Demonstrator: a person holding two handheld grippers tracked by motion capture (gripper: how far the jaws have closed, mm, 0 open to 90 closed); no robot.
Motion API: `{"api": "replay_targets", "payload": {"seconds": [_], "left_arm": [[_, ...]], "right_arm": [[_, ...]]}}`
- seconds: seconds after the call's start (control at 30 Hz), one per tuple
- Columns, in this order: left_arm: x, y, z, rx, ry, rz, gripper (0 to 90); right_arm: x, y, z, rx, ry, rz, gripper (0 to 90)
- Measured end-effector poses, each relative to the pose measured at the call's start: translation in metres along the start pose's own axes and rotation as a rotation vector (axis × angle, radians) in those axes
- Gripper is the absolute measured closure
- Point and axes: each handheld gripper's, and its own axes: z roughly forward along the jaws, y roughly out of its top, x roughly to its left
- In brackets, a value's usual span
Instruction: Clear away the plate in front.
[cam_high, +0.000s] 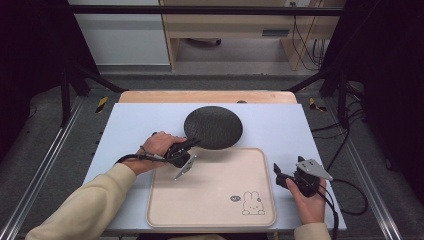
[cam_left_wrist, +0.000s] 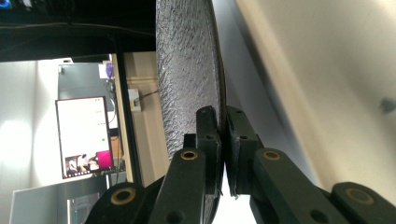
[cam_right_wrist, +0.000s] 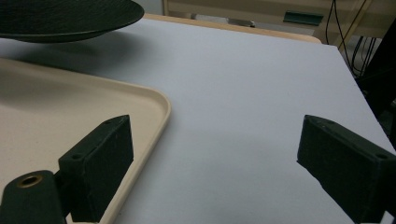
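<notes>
A dark, rough-textured round plate (cam_high: 213, 127) hangs above the pale blue table cover, its near edge over the far rim of a beige tray (cam_high: 210, 187). My left gripper (cam_high: 191, 143) is shut on the plate's left rim; in the left gripper view the plate (cam_left_wrist: 187, 70) runs edge-on up from the jaws of that gripper (cam_left_wrist: 222, 135). My right gripper (cam_high: 276, 172) stands open just right of the tray, nothing between its fingers. In the right gripper view the plate (cam_right_wrist: 65, 18) floats at top left, casting a shadow, the tray (cam_right_wrist: 70, 107) lies at left, and my right gripper (cam_right_wrist: 215, 172) gapes over bare table.
The tray carries a small rabbit drawing (cam_high: 253, 204) near its front right corner. A wooden table edge (cam_high: 207, 96) shows past the blue cover. Black frame posts and cables (cam_high: 345, 135) stand off the table's right side.
</notes>
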Motion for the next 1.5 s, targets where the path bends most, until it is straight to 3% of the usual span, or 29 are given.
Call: {"api": "replay_targets", "payload": {"seconds": [0.63,0.73,0.83,1.5], "left_arm": [[-0.008,0.028,-0.027,-0.076,0.040,0.028,85.1],[-0.009,0.031,-0.029,-0.070,0.032,0.045,85.0],[-0.012,0.033,-0.031,-0.090,0.036,0.033,84.9],[-0.021,0.060,-0.051,-0.184,0.024,0.052,84.9]], "right_arm": [[0.000,0.000,-0.001,0.005,-0.010,-0.015,10.6],[0.001,0.000,-0.002,0.005,-0.008,-0.012,10.6],[0.000,0.000,-0.003,0.006,-0.010,-0.014,10.6],[0.001,0.000,-0.001,0.011,-0.024,-0.011,10.6]]}}
